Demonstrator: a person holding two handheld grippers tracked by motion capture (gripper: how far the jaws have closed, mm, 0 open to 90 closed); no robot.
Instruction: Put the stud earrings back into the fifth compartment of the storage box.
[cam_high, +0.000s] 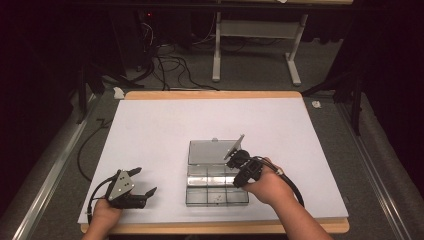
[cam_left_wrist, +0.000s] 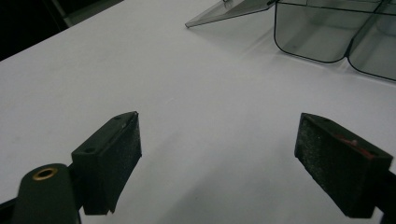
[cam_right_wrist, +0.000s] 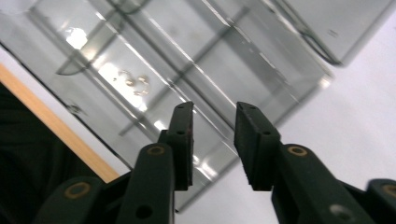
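A clear plastic compartment box (cam_high: 216, 189) lies near the middle of the white table, with its lid (cam_high: 212, 151) folded back flat behind it. My right gripper (cam_high: 235, 162) hovers over the box's right side. In the right gripper view its jaws (cam_right_wrist: 215, 116) stand a little apart above the dividers (cam_right_wrist: 205, 65), with nothing between them. A few small pale specks (cam_right_wrist: 133, 83) lie in one compartment. My left gripper (cam_high: 146, 180) rests low at the front left, wide open over bare table (cam_left_wrist: 217, 135). The box (cam_left_wrist: 327, 32) and lid edge (cam_left_wrist: 229, 11) lie ahead of it.
The white board (cam_high: 165, 125) has a wooden rim (cam_high: 210, 228) along its front edge. Beyond the table are a white table frame (cam_high: 255, 35) and cables on the dark floor (cam_high: 170, 65). A cable (cam_high: 295, 187) loops from my right gripper.
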